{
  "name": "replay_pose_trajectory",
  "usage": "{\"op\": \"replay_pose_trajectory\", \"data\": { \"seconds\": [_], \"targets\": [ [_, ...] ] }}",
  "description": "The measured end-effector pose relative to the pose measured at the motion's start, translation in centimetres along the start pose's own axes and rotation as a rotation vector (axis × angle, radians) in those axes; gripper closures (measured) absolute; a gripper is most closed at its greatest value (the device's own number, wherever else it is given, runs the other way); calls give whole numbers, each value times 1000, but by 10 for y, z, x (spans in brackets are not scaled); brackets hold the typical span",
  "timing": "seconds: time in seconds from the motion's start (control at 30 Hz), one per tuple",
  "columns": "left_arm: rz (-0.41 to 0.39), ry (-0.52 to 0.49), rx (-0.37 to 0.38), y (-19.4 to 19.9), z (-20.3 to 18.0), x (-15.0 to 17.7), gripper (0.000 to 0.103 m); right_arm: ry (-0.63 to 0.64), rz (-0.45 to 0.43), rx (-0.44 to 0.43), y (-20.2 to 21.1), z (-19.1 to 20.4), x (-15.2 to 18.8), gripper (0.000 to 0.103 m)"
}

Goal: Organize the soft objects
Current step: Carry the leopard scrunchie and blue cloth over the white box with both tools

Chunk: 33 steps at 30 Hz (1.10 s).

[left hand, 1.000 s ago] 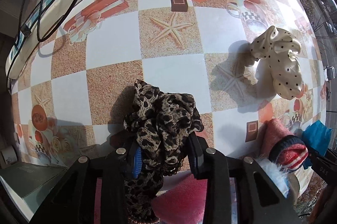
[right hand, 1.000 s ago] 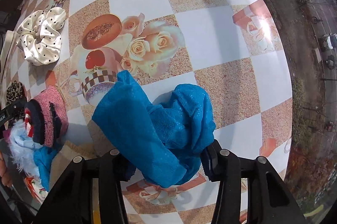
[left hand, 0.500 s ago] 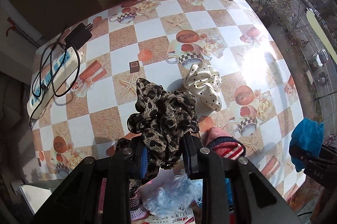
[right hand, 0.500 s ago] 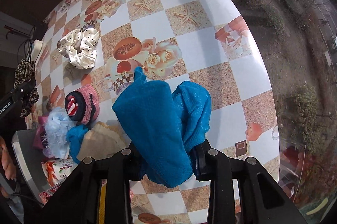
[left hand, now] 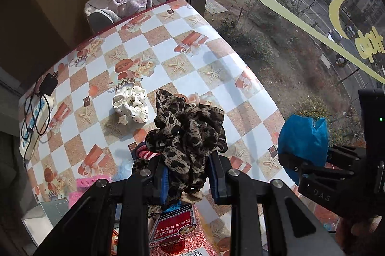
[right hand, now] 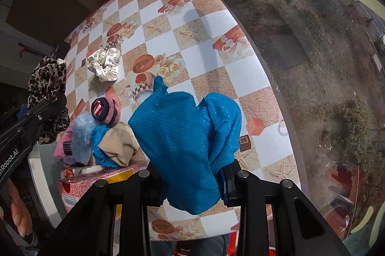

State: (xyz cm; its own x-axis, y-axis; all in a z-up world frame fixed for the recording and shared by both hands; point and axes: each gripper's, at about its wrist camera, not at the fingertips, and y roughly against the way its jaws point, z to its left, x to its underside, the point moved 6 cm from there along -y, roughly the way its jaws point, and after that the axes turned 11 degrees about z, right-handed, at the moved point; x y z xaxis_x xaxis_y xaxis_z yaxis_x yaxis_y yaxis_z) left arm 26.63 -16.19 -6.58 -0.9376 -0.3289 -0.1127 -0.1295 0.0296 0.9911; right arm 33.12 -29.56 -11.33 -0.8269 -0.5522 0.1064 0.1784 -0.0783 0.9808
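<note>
High above the checkered table (left hand: 211, 68) my left gripper (left hand: 189, 180) is shut on a leopard-print scrunchie (left hand: 187, 131), which bunches up between its pads. My right gripper (right hand: 192, 180) is shut on a blue textured cloth (right hand: 187, 135) that hangs out in front of the fingers; the same blue cloth (left hand: 303, 138) shows at the right of the left wrist view. The leopard scrunchie (right hand: 47, 82) appears at the left of the right wrist view. A white polka-dot scrunchie (left hand: 131, 103) (right hand: 104, 64) lies on the table.
A heap of soft items lies at the near table edge: a pink striped sock roll (right hand: 107, 110), a pale blue fluffy piece (right hand: 81, 135), a beige cloth (right hand: 119, 144). A red patterned box (left hand: 178, 229) stands below. A power strip with cable (left hand: 33, 121) sits at the left. A window is on the right.
Both grippers have risen well away from the table, each carrying its item. The left one also rolled, so the far end of the table and the window came into view.
</note>
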Motion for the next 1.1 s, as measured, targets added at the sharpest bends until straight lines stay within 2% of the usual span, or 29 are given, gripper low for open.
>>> {"op": "replay_pose_trajectory", "data": {
  "seconds": [0.13, 0.33, 0.6, 0.8, 0.93, 1.1],
  "targets": [
    [9, -76, 11, 7, -42, 14, 74, -3, -7, 1, 10, -18, 16, 69],
    [63, -195, 36, 6, -94, 49, 74, 13, 6, 0, 16, -39, 42, 69],
    [130, -300, 10, 1, -122, 106, 74, 111, 84, 21, -2, -47, 84, 69],
    [157, -276, -17, 2, -111, 146, 74, 248, 151, 23, -22, -28, 112, 69],
    [167, -194, -13, 7, -85, 171, 74, 347, 179, 20, -26, -3, 126, 69],
    [141, -87, -18, 20, -41, 196, 74, 456, 187, 2, -29, 38, 140, 69]
  ]
}}
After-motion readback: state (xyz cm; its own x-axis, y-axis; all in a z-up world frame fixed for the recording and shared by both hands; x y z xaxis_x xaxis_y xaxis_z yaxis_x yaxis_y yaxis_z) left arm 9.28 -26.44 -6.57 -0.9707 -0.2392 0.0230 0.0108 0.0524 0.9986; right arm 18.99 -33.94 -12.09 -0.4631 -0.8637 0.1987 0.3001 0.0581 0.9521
